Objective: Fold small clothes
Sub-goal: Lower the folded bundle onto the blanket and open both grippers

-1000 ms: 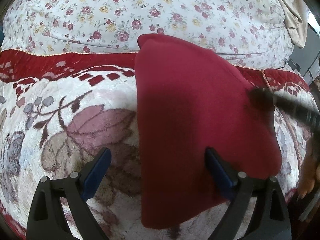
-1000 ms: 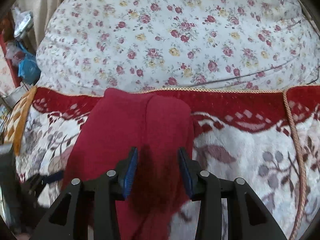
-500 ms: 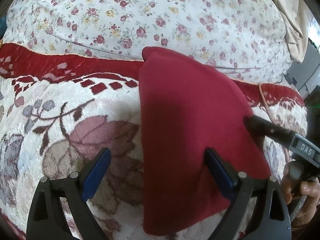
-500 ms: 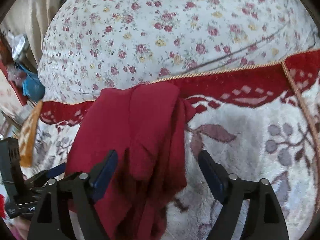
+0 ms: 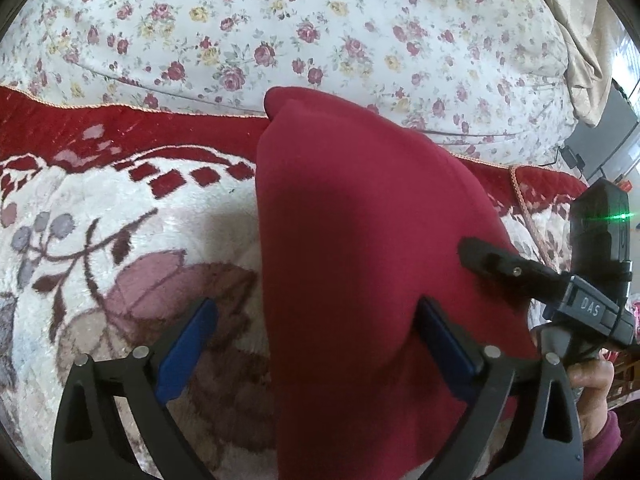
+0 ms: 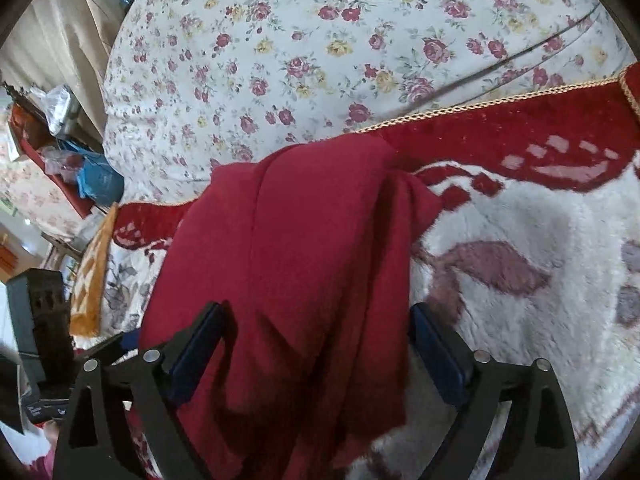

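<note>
1. A dark red garment [image 5: 360,248] lies folded lengthwise on a plush leaf-patterned blanket [image 5: 120,240], its far end just reaching the floral bedspread [image 5: 320,20].
2. The left gripper [image 5: 316,352] and right gripper [image 6: 316,356] both straddle its near end, jaws opening wide, cloth between them but not pinched.
3. Risk: the loose upper layer may slide or spring back on the pile, undoing the fold.
4. The long axis runs from the person toward the bedspread, narrow end pointing away.
</note>
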Demonstrator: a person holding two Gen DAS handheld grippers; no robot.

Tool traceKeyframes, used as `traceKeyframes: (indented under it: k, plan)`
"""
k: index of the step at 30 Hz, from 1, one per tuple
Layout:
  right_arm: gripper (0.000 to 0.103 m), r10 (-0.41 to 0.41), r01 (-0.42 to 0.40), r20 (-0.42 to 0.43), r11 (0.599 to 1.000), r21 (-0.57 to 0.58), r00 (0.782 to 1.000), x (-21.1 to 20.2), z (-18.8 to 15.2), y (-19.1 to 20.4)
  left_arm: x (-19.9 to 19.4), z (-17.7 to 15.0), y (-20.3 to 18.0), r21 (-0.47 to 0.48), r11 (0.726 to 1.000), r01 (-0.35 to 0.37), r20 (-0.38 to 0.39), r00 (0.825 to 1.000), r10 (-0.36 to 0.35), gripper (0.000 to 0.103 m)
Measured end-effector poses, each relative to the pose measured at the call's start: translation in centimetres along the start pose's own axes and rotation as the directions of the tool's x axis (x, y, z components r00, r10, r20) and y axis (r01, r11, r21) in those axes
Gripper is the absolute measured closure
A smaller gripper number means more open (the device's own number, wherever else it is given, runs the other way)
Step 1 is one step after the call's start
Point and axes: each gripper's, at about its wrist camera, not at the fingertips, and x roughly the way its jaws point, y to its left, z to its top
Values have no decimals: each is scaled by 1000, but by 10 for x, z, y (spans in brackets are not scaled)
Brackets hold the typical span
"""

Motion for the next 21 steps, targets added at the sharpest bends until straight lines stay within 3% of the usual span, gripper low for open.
traceKeyframes:
  k: [9,14,16,18,19,21]
  plan:
    - [5,15,-15,14,999,-34,1000,10,3,5,11,6,2,-1,999,35,-23,999,-35,0]
    - [13,-2,3,29,999,-47,1000,10,2,9,12,6,3,-6,999,46,-21,999,-46,0]
    - [22,-17,19,35,997,-72,999,9,1,14,12,6,2,-2,999,46,-16,999,-47,0]
    - [28,-35,40,49,994,-102,998,6,0,22,10,5,1,7,998,62,-11,998,-62,9]
    - [34,-45,52,57,992,-114,997,4,0,25,8,5,-1,15,996,83,-10,996,-83,23]
    - [41,-43,51,70,992,-119,997,-2,-1,30,2,4,-7,43,997,71,1,997,-71,30]
